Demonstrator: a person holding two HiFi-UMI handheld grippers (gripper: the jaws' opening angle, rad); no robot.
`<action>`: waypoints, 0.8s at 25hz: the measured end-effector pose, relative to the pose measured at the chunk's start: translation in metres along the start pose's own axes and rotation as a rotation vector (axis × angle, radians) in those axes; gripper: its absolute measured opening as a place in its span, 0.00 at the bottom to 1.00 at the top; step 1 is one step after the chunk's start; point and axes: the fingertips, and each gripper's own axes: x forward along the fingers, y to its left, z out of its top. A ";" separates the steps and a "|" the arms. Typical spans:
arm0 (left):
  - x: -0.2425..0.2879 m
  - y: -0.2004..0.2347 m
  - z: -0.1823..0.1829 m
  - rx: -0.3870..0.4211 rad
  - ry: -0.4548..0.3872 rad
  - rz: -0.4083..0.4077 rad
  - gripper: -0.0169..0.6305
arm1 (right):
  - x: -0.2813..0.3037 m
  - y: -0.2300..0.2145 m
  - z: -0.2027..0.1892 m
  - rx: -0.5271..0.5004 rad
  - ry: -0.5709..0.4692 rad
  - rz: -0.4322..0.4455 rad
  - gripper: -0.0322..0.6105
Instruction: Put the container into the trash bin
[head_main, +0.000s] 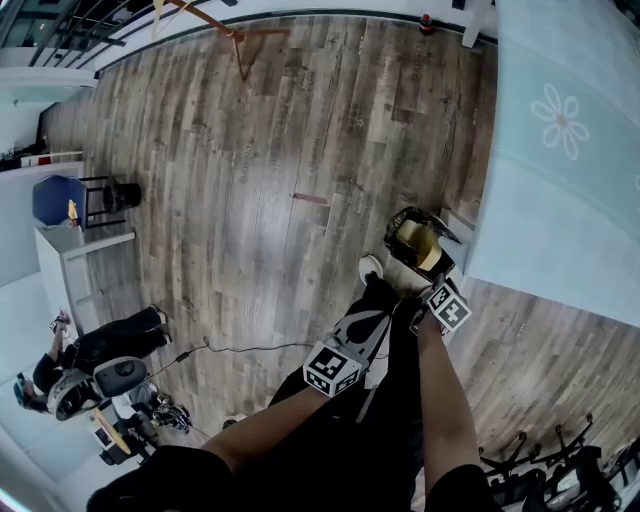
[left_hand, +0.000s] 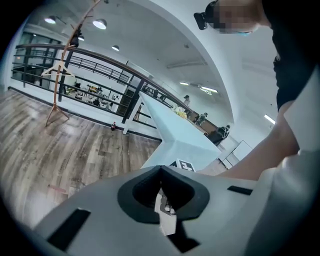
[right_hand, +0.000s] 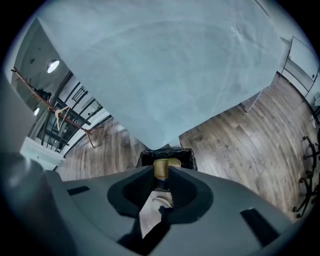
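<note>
The right gripper (right_hand: 161, 173) points steeply down over the trash bin (right_hand: 186, 156), which stands on the wooden floor (head_main: 250, 190) against the edge of the pale blue table (head_main: 570, 150). Its jaws stand a little apart, with a narrow gap between them, and they do not press on anything. In the right gripper view the yellowish container (right_hand: 166, 167) shows in that gap just past the jaw tips, framed by the bin's black liner. From the head view the container lies inside the mouth of the bin, tilted against the liner, and the right gripper hangs just above the bin's near rim, close to the container; whether they touch cannot be told. The left gripper (left_hand: 160, 169) is held lower and to the left, apart from the bin, over the person's legs. Its jaws are closed together and nothing is between them. It points out across the floor toward the table's corner.
</note>
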 end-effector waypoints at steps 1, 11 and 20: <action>0.001 -0.003 0.000 -0.002 -0.002 -0.006 0.05 | -0.001 0.000 -0.002 -0.006 0.005 0.005 0.19; 0.007 -0.014 -0.009 0.026 0.013 0.000 0.05 | -0.017 0.013 -0.016 -0.048 0.034 0.081 0.19; 0.009 -0.024 0.010 0.071 -0.004 0.016 0.05 | -0.063 0.041 -0.010 -0.110 0.020 0.192 0.19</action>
